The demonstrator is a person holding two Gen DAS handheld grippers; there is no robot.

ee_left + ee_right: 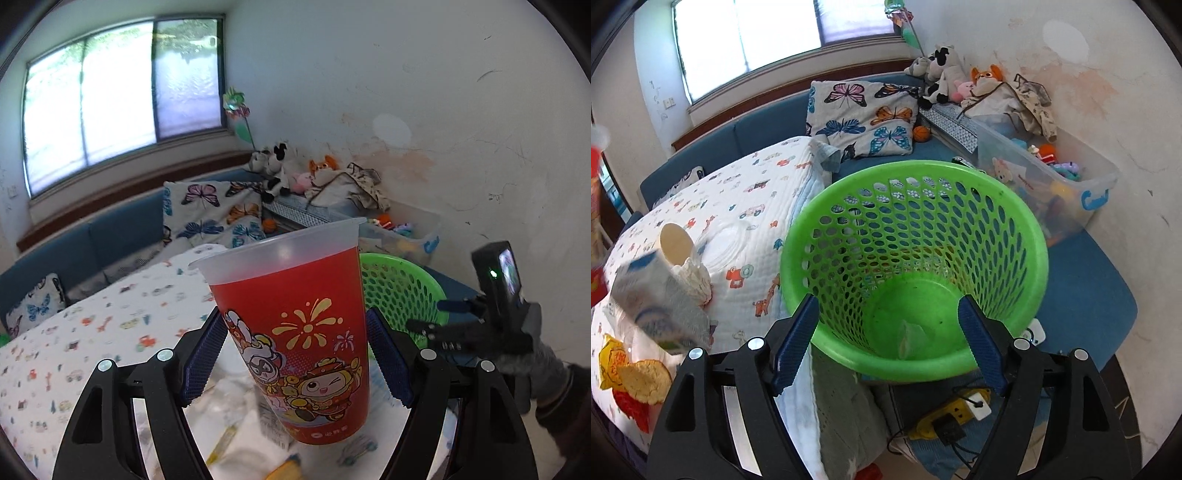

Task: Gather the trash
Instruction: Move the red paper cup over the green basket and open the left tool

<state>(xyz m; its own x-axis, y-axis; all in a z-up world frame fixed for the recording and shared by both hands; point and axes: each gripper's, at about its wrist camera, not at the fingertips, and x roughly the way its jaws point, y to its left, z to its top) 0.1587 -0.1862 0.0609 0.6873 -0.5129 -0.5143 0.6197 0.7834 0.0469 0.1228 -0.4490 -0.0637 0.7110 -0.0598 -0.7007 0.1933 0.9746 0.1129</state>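
A red cartoon-printed plastic cup [295, 332] is held upright, slightly tilted, in the left gripper [295, 354], whose blue ribbed pads are set wide and pressed against the cup's two sides, above a bed [110, 332] covered by a white quilt printed with small cars. In the same view, the green perforated basket [399, 291] is seen just behind the cup, to its right, with the right gripper's black body and a gloved hand [535, 365] beyond it at the frame's right edge. The right gripper [886, 343] is held wide open and empty over the near rim of the basket, its pads clear of the plastic; a pale scrap [910, 338] is seen on the basket's floor. The basket is wedged beside the quilt's hanging edge, with blue seat cushion [1089, 280] open to its right and a clear toy bin [1089, 184] against the wall behind. More litter is left on the bed at the left: a blurred carton [657, 295], a crumpled tissue [696, 280] and yellow-and-red snack wrappers [628, 376]. A yellow power strip [953, 413] is seen on the floor below.
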